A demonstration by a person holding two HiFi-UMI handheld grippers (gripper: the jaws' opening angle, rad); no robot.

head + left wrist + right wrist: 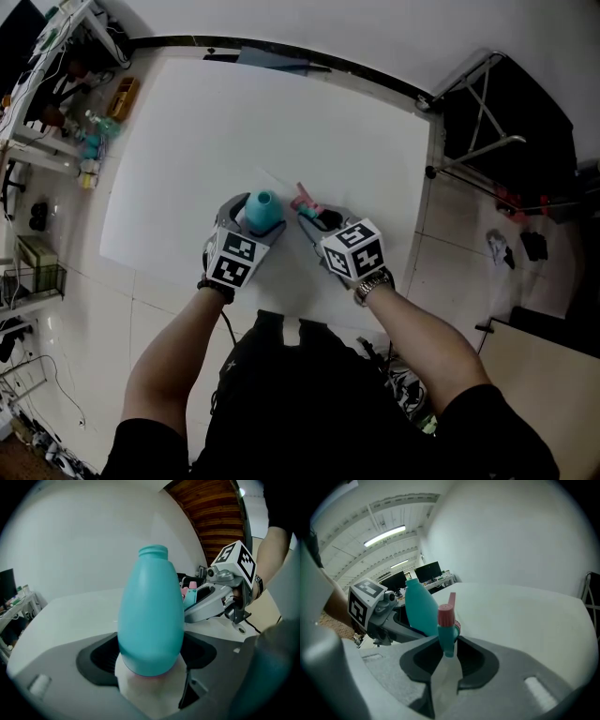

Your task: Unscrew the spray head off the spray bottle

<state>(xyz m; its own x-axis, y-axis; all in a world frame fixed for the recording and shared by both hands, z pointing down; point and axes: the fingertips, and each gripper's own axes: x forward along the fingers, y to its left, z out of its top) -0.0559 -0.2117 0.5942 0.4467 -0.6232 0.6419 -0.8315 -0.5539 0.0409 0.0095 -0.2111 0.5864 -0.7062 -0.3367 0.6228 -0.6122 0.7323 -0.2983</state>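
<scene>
The teal spray bottle (263, 201) sits clamped by its lower body between the jaws of the left hand-held gripper (257, 218), its threaded neck bare and open at the top. Just beside it, apart from the neck, the spray head (307, 203) is pinched in the right hand-held gripper (317, 217). Seen along the right gripper's jaws, the spray head (446, 625) shows a teal stem caught between the two pads, a ribbed pink nozzle and a pink trigger pointing up. In the same view the bottle (417, 604) rises behind it to the left. From the left gripper view, the bottle (150, 616) fills the centre, and the spray head (189, 595) peeks out past its right shoulder.

Both grippers are held close together over the near edge of a white desk (187, 131); whether the bottle's base rests on the desk cannot be made out. A wristwatch (372, 284) circles the person's right wrist. Cluttered shelves (56, 84) stand off the desk's left side, and a metal folding stand (483, 112) off its right corner, on a pale tiled floor (459, 244).
</scene>
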